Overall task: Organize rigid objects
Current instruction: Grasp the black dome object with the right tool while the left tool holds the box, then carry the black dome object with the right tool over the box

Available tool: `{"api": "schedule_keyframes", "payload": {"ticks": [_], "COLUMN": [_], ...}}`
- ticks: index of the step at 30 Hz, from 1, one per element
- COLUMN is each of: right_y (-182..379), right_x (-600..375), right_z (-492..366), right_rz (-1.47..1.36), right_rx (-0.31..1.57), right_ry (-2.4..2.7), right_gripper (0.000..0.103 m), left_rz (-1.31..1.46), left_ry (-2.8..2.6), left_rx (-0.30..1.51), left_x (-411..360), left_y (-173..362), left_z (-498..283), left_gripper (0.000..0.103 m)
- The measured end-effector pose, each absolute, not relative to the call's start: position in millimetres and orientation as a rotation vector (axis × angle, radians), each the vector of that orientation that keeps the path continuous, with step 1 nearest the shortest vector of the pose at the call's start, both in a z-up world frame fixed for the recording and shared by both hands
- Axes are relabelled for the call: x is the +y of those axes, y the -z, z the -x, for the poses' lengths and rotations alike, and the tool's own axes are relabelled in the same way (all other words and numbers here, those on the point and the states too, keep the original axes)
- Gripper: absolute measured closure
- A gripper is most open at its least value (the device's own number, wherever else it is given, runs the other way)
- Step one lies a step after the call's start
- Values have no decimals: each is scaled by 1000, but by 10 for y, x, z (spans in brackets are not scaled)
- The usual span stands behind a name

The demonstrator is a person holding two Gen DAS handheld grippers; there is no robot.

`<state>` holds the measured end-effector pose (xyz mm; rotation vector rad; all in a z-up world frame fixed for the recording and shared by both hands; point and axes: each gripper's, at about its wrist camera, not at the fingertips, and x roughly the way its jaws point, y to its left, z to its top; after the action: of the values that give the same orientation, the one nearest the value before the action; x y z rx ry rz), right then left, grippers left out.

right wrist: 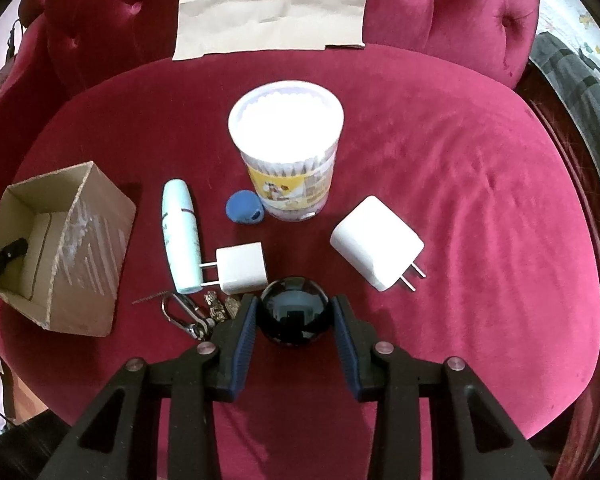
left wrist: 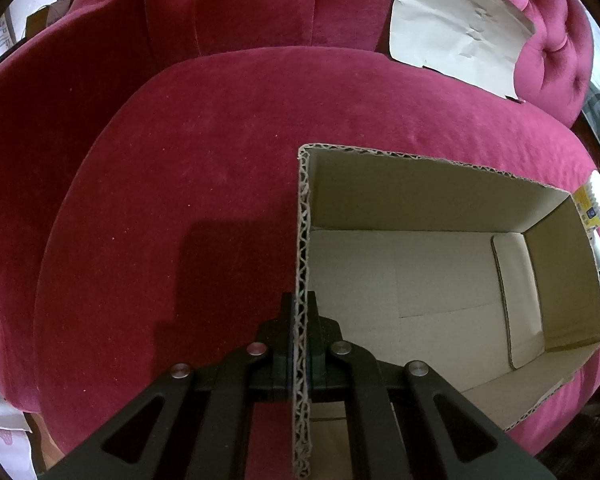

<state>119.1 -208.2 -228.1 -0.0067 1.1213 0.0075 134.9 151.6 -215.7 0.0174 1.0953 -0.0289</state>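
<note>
A shiny black ball (right wrist: 294, 312) rests on the red velvet seat (right wrist: 460, 220), and my right gripper (right wrist: 295, 301) is shut on it, its blue pads (right wrist: 246, 336) pressing on both sides. In the left wrist view an open, empty cardboard box (left wrist: 420, 196) stands on the seat. My left gripper (left wrist: 300, 304) is shut on the box's near left wall, one finger inside and one outside. The right wrist view shows the same box (right wrist: 88, 248) at far left.
Beyond the ball lie a small white charger (right wrist: 242, 268), a larger white charger (right wrist: 376, 244), a pale blue tube (right wrist: 180, 232), a blue round object (right wrist: 244, 208), a cotton swab tub (right wrist: 288, 148) and keys on a carabiner (right wrist: 196, 312). Brown paper (right wrist: 272, 4) leans on the backrest.
</note>
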Motion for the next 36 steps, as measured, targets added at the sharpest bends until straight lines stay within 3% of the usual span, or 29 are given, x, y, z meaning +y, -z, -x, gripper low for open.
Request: {"api": "schedule_keyframes", "payload": {"ticks": [36], "right_y": [1574], "right_x": [-1483], "right_z": [-1259], "right_rz": [-6], "right_rx": [976], "right_ry": [-53], "right_gripper": [63], "left_rz": [-19], "left_ry": [29], "left_rx": [1094], "left_x": [1517], "left_y": [2161], "left_z": [-1338], "left_gripper": [100]}}
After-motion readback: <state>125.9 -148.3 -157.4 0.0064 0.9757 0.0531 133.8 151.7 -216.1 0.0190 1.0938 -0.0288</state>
